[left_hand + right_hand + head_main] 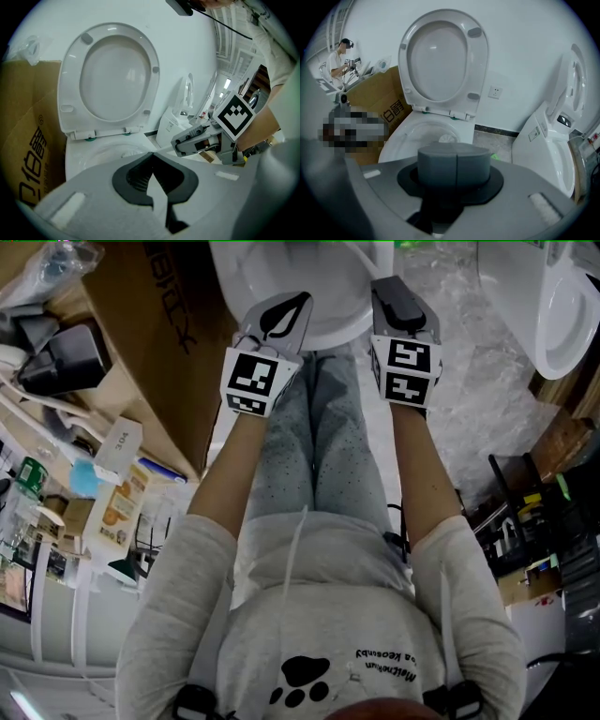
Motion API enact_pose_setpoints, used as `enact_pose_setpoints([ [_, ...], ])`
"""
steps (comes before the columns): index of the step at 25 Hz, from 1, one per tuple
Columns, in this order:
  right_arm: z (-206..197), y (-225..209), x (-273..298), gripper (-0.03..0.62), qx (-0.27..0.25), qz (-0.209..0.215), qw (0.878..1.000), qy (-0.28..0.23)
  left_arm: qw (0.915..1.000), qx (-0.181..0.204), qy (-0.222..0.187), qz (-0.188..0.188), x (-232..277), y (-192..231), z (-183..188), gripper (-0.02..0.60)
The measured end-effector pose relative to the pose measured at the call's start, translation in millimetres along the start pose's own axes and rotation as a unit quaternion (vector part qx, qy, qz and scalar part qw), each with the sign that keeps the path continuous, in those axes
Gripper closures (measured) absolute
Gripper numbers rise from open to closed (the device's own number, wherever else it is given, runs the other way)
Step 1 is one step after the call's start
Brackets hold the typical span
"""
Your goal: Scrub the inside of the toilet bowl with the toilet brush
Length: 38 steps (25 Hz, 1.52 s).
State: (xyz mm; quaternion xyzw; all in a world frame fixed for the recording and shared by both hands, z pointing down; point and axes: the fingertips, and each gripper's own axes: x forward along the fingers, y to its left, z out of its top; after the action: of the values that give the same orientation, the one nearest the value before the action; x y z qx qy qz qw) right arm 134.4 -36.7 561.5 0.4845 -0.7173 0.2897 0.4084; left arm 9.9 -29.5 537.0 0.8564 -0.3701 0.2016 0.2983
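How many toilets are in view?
2: one white ceramic toilet with raised lid straight ahead, a second white toilet to its right. Others may be hidden.

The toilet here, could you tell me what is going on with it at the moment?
A person stands facing the toilet bowl, its lid raised. The left gripper and right gripper are held side by side above the bowl's front edge, both shut on nothing. No toilet brush shows in any view, so scrubbing has not begun.

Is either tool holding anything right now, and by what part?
Nothing is held: the left tool and the right tool are both shut and empty.
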Motion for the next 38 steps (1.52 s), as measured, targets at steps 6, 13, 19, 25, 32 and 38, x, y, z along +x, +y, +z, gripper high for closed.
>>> enact_pose_setpoints([
  [6,-12,-4,-8,0.442,0.016,-0.004,1.000,-0.001,1.0000,0.005,0.002,-0.005,-5,-12,-5,0.578],
  [13,-31,-6,-17,0.442,0.029,-0.007,1.000,0.005,0.9999,0.008,0.009,-0.007,-11,-24,-16,0.578],
  [19,-46,-7,-25,0.442,0.030,-0.012,0.999,0.004,0.9998,0.017,0.011,-0.009,-17,-32,-21,0.578],
  [25,-57,-1,-31,0.442,0.032,-0.009,0.999,0.006,0.9997,0.019,0.014,-0.011,-25,-43,-31,0.578],
  [32,-82,7,-35,0.442,0.032,-0.013,0.999,0.020,0.9996,0.017,0.020,-0.010,-36,-56,-44,0.578],
  [38,-95,16,-40,0.442,0.033,-0.007,0.999,0.026,0.9995,0.017,0.023,-0.008,-43,-60,-53,0.578],
])
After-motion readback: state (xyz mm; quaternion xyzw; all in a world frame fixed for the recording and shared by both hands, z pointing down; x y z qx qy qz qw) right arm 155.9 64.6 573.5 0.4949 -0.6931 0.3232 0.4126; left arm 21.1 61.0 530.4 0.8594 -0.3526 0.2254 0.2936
